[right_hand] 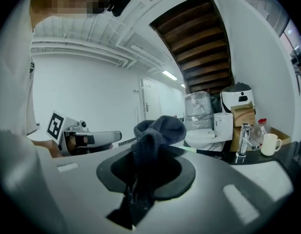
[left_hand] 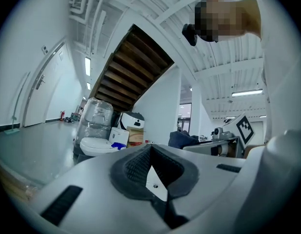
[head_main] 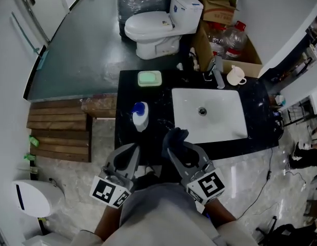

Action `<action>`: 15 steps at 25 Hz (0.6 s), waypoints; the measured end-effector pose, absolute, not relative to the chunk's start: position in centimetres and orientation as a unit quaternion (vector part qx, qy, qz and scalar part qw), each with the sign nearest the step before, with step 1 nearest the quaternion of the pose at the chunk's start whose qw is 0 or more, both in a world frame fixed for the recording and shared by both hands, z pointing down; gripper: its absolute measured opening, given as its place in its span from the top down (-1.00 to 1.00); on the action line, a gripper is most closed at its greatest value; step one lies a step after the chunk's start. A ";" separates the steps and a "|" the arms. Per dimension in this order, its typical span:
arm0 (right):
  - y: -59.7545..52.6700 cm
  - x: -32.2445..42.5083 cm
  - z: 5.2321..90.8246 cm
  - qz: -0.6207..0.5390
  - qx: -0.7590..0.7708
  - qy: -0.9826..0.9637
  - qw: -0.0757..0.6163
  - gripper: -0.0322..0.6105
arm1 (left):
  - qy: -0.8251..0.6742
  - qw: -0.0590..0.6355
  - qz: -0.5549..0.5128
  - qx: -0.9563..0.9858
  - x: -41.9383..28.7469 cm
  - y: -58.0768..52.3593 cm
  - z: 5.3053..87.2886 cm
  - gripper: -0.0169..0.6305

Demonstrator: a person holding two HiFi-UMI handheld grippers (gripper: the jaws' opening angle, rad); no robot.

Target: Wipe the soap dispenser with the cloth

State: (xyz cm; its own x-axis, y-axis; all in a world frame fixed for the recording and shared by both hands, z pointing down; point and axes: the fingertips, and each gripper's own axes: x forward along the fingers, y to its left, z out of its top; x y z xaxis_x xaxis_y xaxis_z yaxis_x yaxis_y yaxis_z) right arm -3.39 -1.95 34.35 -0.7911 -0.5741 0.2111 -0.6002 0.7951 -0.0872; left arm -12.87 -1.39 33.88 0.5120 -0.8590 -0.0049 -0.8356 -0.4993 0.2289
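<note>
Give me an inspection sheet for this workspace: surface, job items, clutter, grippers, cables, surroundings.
Surface: black countertop with a white sink set in it.
Job's things: soap dispenser upright, left of the sink; dark cloth in the right gripper.
Clutter: green soap dish; white mug beside the faucet.
Grippers: left gripper shut, empty; right gripper shut on the cloth; neither touches the dispenser.
Cables: thin cable on the floor, right.
Surroundings: toilet, cardboard box, wooden steps.

Black counter (head_main: 129, 94) w/ white sink (head_main: 220, 122) & chrome tap (head_main: 218, 79). Behind it: white toilet (head_main: 153, 32), open cardboard box (head_main: 235, 60), grey-green floor (head_main: 81, 50). Wooden steps (head_main: 58, 132) at left, on pale marble-look floor (head_main: 102, 142). White walls. Brown-slat stair underside (left_hand: 133, 67) overhead; strip lights (left_hand: 87, 66) on.
</note>
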 end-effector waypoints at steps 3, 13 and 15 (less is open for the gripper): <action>-1.4 -2.9 34.2 0.072 0.313 -0.943 0.091 0.70 | -0.496 0.103 -0.053 0.861 -12.6 -0.7 33.6 0.93; -0.6 -1.2 33.1 0.052 0.280 -0.955 0.087 0.70 | -0.532 0.105 -0.056 0.838 -10.9 0.5 33.5 0.93; -0.6 -0.3 33.1 0.055 0.278 -0.955 0.088 0.70 | -0.541 0.105 -0.056 0.833 -10.3 0.7 33.2 0.93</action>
State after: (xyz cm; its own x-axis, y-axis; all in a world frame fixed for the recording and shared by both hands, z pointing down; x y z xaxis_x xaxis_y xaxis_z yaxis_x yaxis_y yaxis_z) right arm -0.25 -0.57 33.11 -0.8296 -0.5216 0.1992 -0.5411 0.8391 -0.0563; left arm -10.30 0.70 33.15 0.4084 -0.9126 0.0207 -0.8891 -0.3926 0.2354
